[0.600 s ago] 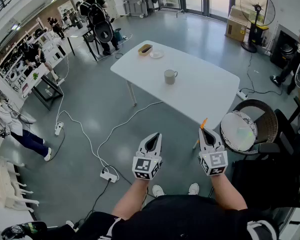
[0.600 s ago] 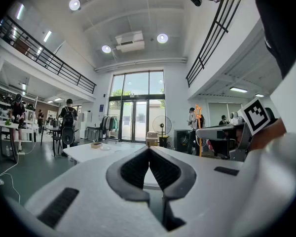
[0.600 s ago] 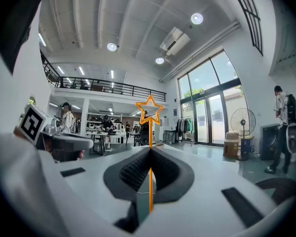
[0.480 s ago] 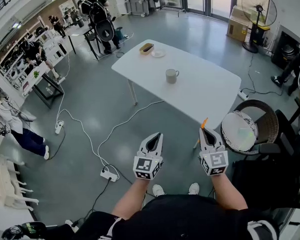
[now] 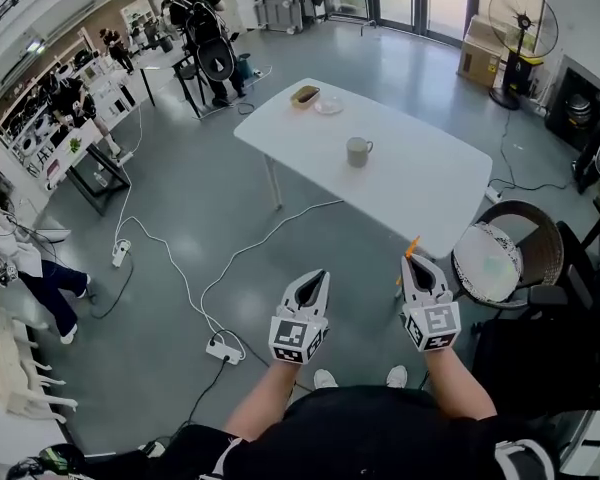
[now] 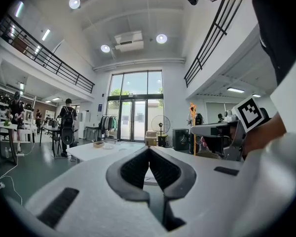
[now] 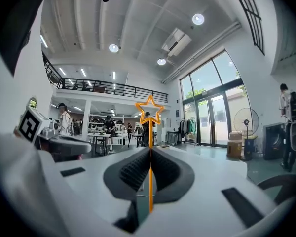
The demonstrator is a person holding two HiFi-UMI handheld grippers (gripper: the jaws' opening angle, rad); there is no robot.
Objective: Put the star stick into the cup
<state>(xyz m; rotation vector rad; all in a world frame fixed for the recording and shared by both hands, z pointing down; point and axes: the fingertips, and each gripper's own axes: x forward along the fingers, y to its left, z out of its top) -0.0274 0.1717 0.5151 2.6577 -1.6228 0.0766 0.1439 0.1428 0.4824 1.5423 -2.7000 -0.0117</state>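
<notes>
The right white hand-held gripper [image 7: 150,152] has its jaws pressed together on the thin orange stick topped with an outlined star [image 7: 149,111], which stands upright between the dark ribbed pads. In the head view the stick's orange tip [image 5: 410,246] pokes out past that gripper [image 5: 418,263], just off the near edge of the white rectangular table [image 5: 430,193]. The grey handled cup [image 5: 358,151] stands on the table, well apart from both grippers. The left white gripper [image 5: 314,278] is level beside the right one, its jaw tips meeting on nothing.
</notes>
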